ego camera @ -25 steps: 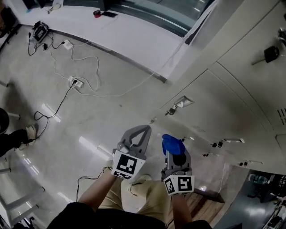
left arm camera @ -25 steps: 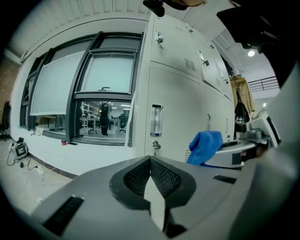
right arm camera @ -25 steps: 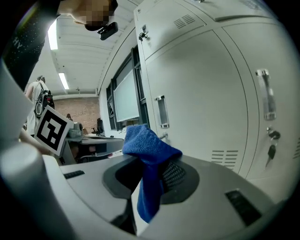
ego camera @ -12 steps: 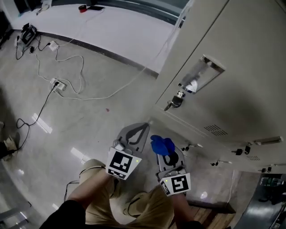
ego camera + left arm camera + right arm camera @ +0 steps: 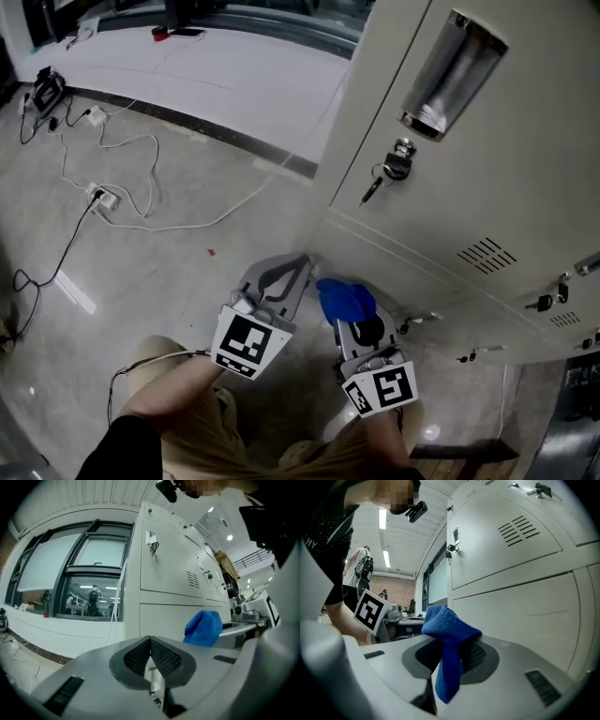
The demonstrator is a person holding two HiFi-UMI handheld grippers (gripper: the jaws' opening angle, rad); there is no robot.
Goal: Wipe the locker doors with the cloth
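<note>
Where the cloth point(image 5: 345, 300) sits: bunched up and blue, in the tips of the right gripper point(image 5: 353, 317), with one end hanging down between the jaws
Right gripper: its jaws pinch the cloth tight, and it is held low, close to the lower locker door point(image 5: 412, 272)
Left gripper point(image 5: 298, 265): its jaws are pressed together with nothing between them, and it sits just beside the right gripper
Marker cubes: one black and white cube point(image 5: 246, 342) is on the back of the left gripper, and another point(image 5: 382, 386) is on the back of the right one
Upper locker door point(image 5: 506, 169): pale and plain, with a shiny handle cup point(image 5: 450, 75) near the top, a key point(image 5: 380, 183) hanging from the lock under it, and a few small slots point(image 5: 486, 251) lower down
Floor point(image 5: 187, 272): grey and shiny, with white cables point(image 5: 141, 178) and a power strip point(image 5: 101, 199) lying well apart from both grippers
</note>
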